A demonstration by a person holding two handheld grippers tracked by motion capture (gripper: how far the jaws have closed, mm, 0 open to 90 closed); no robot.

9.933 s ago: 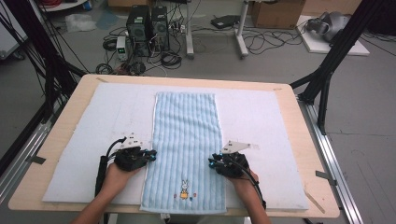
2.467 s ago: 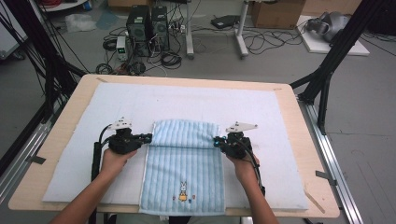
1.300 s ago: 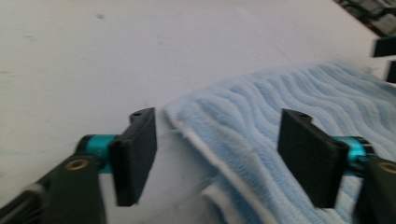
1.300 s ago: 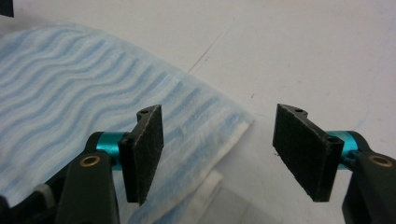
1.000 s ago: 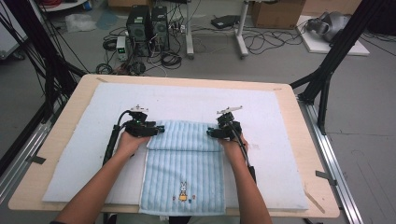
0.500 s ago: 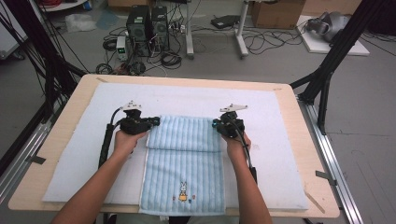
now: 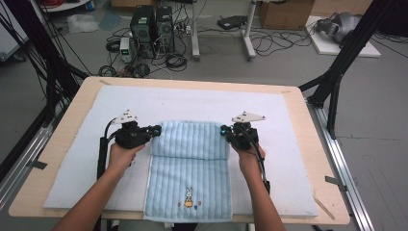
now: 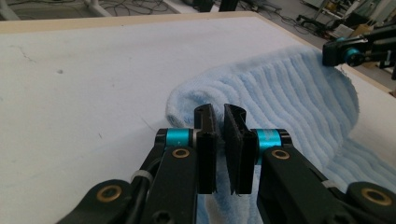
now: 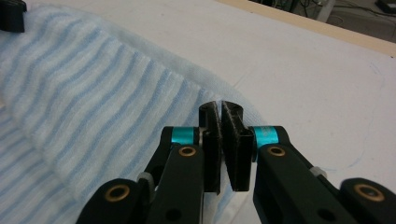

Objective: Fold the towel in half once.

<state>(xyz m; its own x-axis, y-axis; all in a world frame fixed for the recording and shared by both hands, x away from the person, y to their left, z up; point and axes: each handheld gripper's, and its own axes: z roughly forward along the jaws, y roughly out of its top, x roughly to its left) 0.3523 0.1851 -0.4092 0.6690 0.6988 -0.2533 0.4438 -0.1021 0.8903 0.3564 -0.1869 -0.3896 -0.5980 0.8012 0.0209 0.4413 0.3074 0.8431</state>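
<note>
Towel (image 7: 190, 163) half-folded: left gripper (image 7: 155, 130) and right gripper (image 7: 224, 131) both clamp its doubled edge (bunny end uncovered), second fold remaining.

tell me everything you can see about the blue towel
The towel is light blue terry with paler ribbed stripes and a small embroidered rabbit near its near edge. It lies on the white pad, its far part folded back toward the person. The left claw and right claw pinch the fold's two ends, which bulge up.
</note>
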